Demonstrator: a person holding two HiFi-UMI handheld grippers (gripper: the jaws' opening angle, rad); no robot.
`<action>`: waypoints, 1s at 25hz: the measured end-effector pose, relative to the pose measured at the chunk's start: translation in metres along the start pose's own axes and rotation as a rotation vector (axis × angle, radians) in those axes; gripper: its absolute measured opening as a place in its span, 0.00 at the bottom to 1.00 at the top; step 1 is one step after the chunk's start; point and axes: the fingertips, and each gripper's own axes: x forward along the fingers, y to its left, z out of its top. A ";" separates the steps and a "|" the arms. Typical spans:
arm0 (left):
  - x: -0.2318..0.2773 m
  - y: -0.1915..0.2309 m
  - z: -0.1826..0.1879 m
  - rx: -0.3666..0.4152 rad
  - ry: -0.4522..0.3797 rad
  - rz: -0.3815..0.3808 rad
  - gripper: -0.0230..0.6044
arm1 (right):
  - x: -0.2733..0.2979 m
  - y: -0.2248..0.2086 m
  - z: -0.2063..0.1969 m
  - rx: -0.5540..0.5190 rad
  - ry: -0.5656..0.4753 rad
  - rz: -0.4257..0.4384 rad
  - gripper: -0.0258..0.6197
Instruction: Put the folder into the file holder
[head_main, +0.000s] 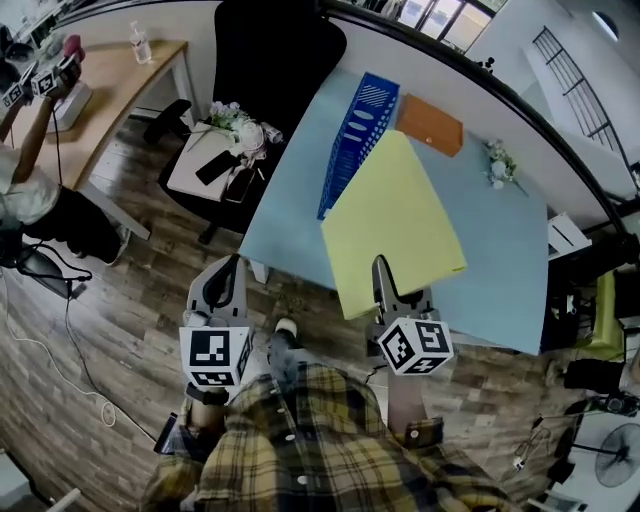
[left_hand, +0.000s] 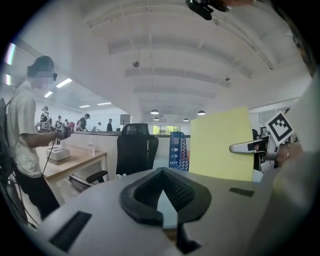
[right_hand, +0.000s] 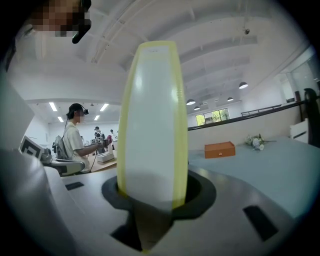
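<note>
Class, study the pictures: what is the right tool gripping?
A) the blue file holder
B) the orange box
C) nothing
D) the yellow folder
D: the yellow folder is clamped between the jaws of the right tool, while the blue file holder and orange box sit apart on the table.

The folder (head_main: 395, 225) stands up between the jaws of my right gripper (head_main: 384, 275), above the near part of the table (head_main: 500, 270). On the table, the file holder (head_main: 355, 135) stands just left of the folder and behind it. A box (head_main: 430, 123) lies right of the file holder, and flowers (head_main: 497, 165) lie further right. My left gripper (head_main: 228, 272) hangs left of the table, over the floor (head_main: 120, 330). A chair (head_main: 265, 60) stands beyond the table's left edge.
</note>
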 end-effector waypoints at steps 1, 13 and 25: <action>0.007 0.000 0.004 0.004 -0.005 -0.010 0.02 | 0.002 0.000 0.000 0.004 0.003 -0.001 0.29; 0.049 -0.014 0.021 0.044 -0.012 -0.148 0.02 | -0.002 0.010 -0.004 0.045 0.007 -0.044 0.29; 0.064 -0.027 0.033 0.102 -0.010 -0.317 0.02 | -0.035 0.007 -0.012 0.079 -0.012 -0.227 0.29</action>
